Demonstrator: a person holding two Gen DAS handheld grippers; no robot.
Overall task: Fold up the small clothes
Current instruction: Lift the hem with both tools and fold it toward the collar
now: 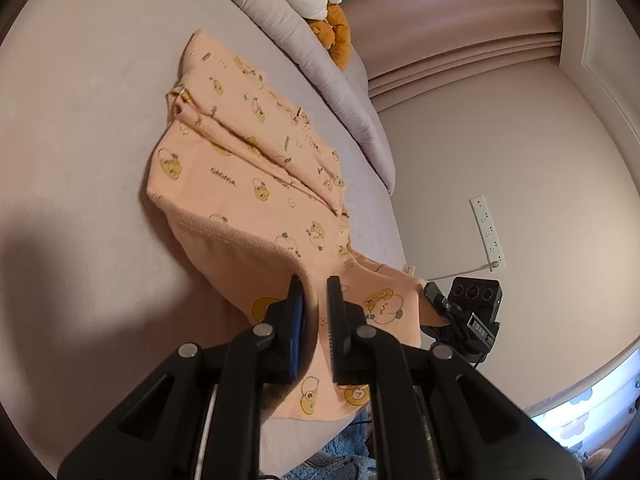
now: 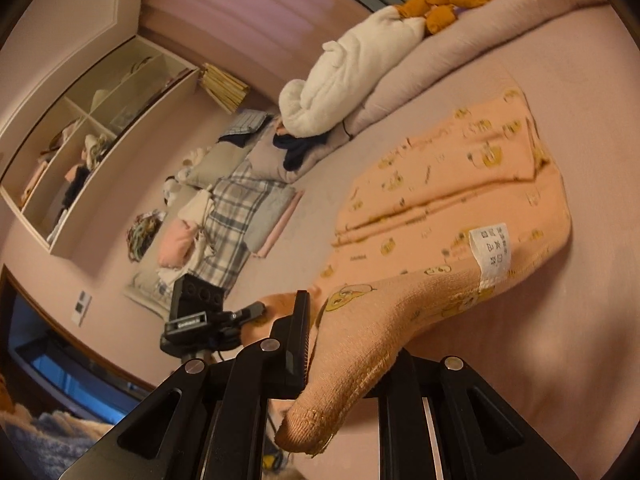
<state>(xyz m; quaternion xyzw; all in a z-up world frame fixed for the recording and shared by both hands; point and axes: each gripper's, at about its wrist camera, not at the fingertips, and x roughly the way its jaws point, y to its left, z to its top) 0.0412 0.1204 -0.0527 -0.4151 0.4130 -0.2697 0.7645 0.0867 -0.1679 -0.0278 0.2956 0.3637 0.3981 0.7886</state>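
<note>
Over the bed (image 1: 80,140), both grippers' jaws pinch the peach garment's (image 1: 240,184) near edge, lifting it to fold.

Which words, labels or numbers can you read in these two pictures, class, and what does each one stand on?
"GAGAGA" or similar, partly blurred: printed on the peach garment.
"DAS": plate on the right gripper, read from the left wrist view.
White care label on the garment: symbols and characters, too small to read.
Plate on the left gripper: blurred.

Power strip (image 1: 488,232), plush toy (image 2: 444,4), shelves (image 2: 92,136)
</note>
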